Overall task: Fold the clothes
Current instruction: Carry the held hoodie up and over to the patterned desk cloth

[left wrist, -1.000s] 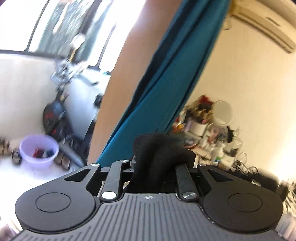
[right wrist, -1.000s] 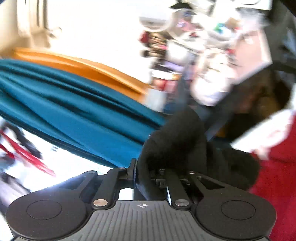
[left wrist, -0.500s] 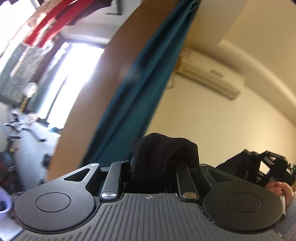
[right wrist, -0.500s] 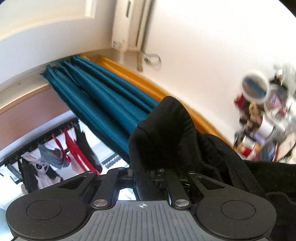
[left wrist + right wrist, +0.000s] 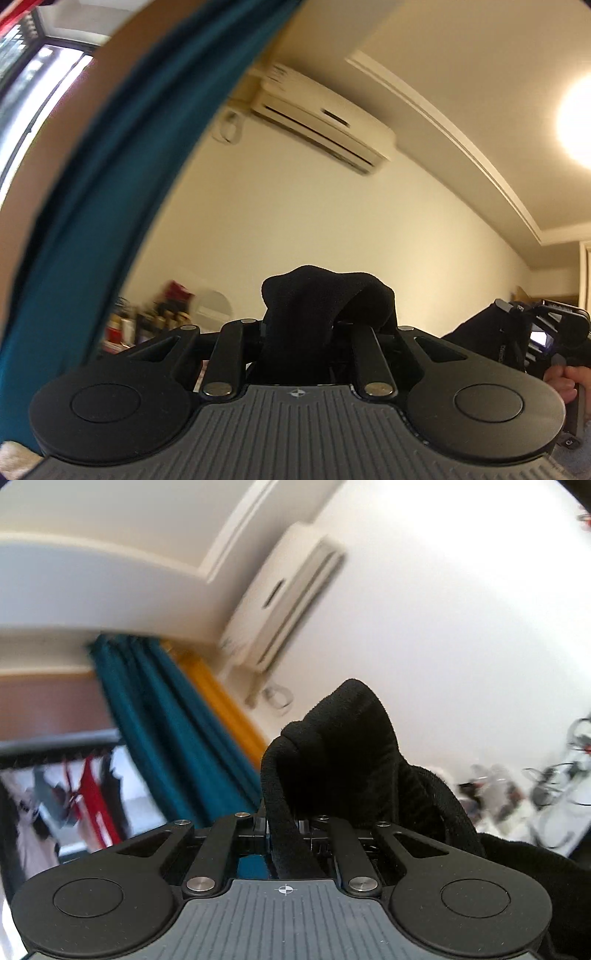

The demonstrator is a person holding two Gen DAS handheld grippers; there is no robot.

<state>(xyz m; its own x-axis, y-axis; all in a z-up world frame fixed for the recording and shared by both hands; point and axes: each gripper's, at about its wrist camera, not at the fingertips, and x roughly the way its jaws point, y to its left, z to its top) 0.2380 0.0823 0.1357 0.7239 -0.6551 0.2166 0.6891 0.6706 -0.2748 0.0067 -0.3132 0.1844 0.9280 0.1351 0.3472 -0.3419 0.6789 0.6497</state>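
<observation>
Currently both hand-held grippers, left [image 5: 314, 325] and right [image 5: 291, 819], are clenched on a black garment [image 5: 343, 760], raised toward the ceiling; no fold visible, folding apparently remains.

One black garment [image 5: 325, 295], two claws, one air conditioner [image 5: 317, 118], one teal curtain [image 5: 110, 177].

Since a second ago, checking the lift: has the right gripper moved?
Yes. The right gripper, shut on the black garment, has swung upward: the air conditioner now fills its view instead of the cluttered shelf.
</observation>
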